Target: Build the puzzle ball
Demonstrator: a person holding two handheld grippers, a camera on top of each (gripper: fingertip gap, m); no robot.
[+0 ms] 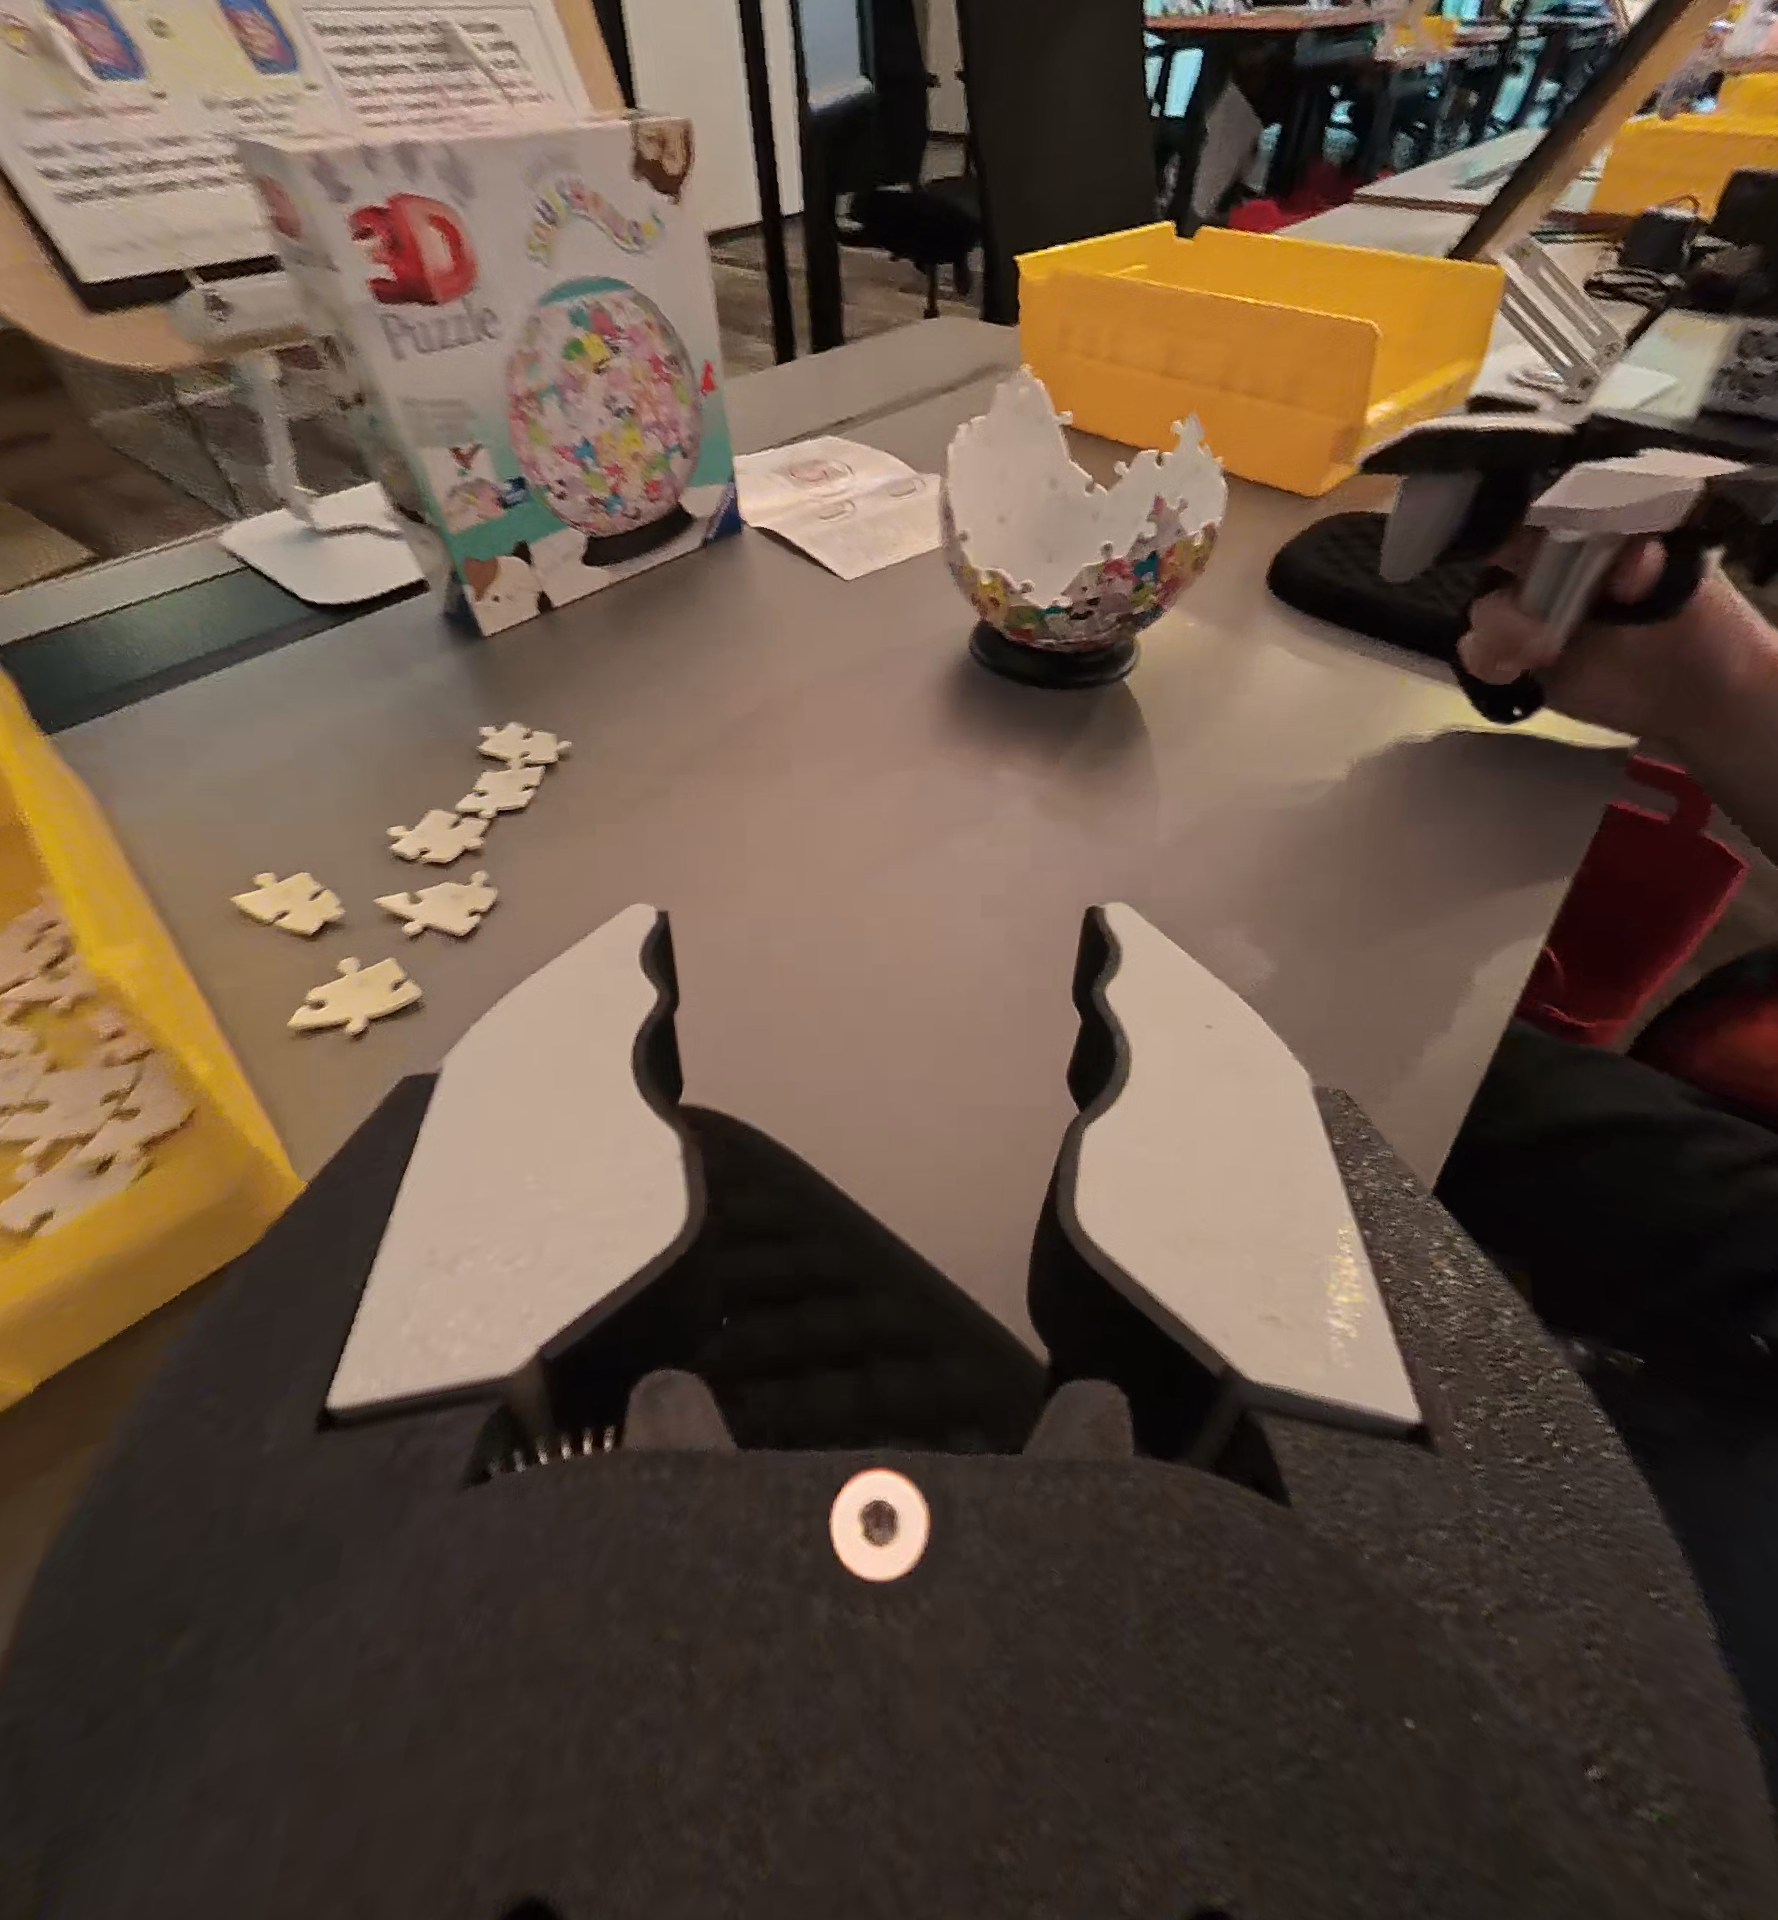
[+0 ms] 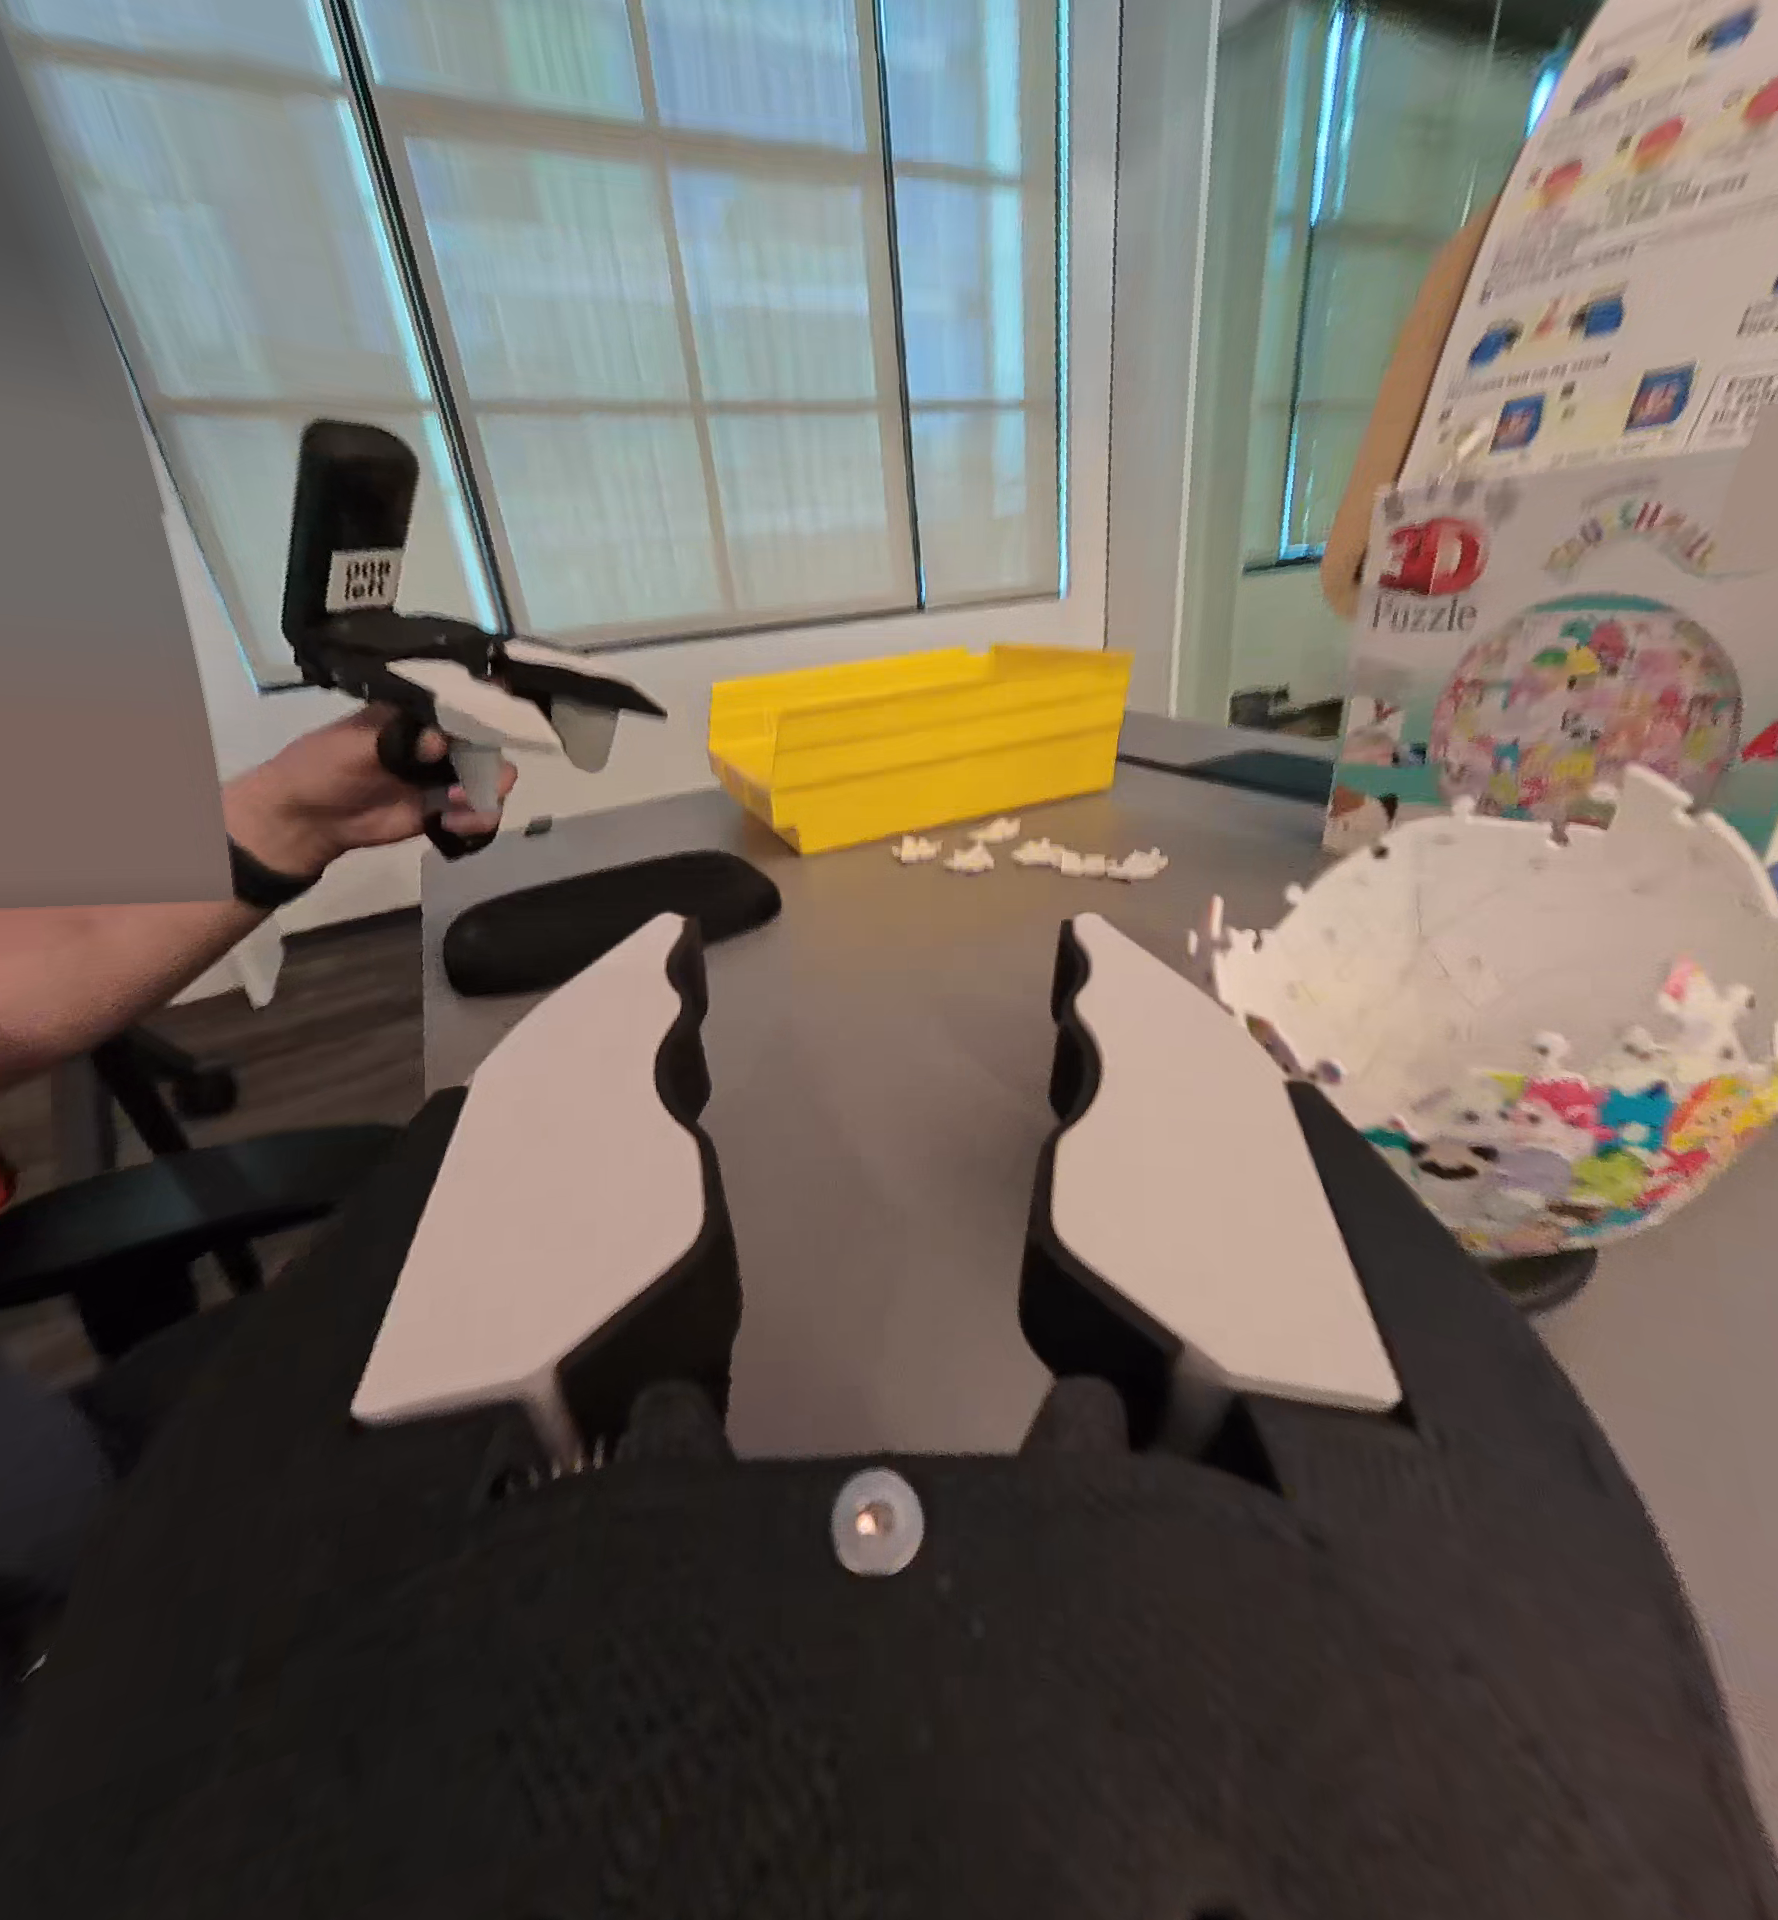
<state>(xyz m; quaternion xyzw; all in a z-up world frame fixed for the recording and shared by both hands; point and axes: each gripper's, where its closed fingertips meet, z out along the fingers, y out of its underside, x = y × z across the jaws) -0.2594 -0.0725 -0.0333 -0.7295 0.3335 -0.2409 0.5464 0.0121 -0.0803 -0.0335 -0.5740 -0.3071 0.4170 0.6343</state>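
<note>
Step in hand, by judgement: between placements. Neither tool carries a piece, so the next piece has yet to be fetched.

Left tool (image 1: pixel 874 935): fingers spread wide, nothing between them, held above bare surface (image 1: pixel 864 790) on the near side of the puzzle ball (image 1: pixel 1077 540). Right tool (image 2: pixel 880 945): likewise spread and empty, with the ball just off its right finger.

Puzzle ball: roughly the lower half is assembled and seated on a black ring stand (image 1: pixel 1053 655). The outside shows a bright multicolour print; the inside is plain white. The upper rim is jagged, rising to 1 tall peak on the side nearest the puzzle box (image 1: pixel 511 364), with interlocking tabs exposed all along it.

Supply: 6 loose pieces (image 1: pixel 428 842) lie pale side up, left of the ball and nearer the left tool, beside a yellow bin (image 1: pixel 137 1039) holding many more.

Next move, by judgement: the left tool swings toward the loose pieces and pinches 1 by its edge. The pieces lie flat, so the lift calls for a low approach. Seating the piece on the rim will need the ball steadied, since it may rock on the stand.
</note>
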